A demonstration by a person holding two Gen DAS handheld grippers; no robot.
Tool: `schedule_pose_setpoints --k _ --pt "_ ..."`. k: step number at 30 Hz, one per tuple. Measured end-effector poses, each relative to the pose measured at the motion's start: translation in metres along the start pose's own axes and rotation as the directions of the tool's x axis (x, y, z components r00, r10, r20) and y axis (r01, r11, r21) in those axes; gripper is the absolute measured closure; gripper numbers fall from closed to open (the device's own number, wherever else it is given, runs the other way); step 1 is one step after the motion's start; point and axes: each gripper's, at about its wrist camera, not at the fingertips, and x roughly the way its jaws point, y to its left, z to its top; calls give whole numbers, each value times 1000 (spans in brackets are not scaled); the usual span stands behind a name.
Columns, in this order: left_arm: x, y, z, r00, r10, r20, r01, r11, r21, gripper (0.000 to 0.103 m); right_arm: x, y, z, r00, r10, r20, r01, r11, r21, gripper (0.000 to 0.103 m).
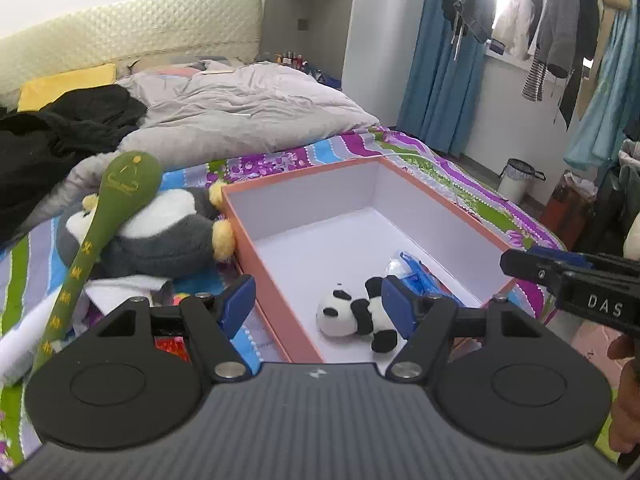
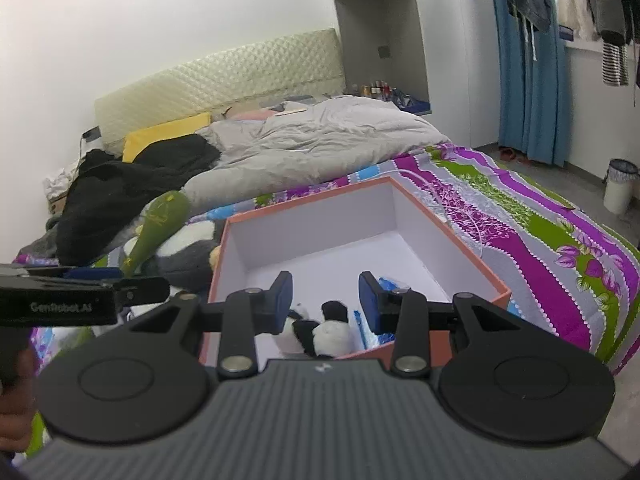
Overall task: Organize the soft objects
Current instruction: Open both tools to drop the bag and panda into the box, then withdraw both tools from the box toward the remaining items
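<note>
Black-white panda (image 1: 360,314) in box (image 1: 276,292) | beyond both fingers, ungripped | left wide, right narrower, empty

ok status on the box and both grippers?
Left gripper open, empty. Right gripper open, empty, above the box. Small panda plush and blue packet already inside. Penguin plush and green paddle outside, left of it.

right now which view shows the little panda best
The left wrist view: the panda plush lies whole in the orange box, head, limbs and belly visible. In the right wrist view the panda sits at the box's near edge, partly hidden behind the right tool.
</note>
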Motion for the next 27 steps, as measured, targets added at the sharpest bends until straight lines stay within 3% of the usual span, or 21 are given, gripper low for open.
schedule_pose_setpoints --k 17,27 --pt "-59 22 -58 1000 6 -5 -6 997 -82 29 -30 38 -38 998 58 -8 -58 998 -36 63" --pt "-81 41 -83 998 58 -12 -59 994 -88 29 -26 61 -68 990 96 -102 -102 993 -60 63"
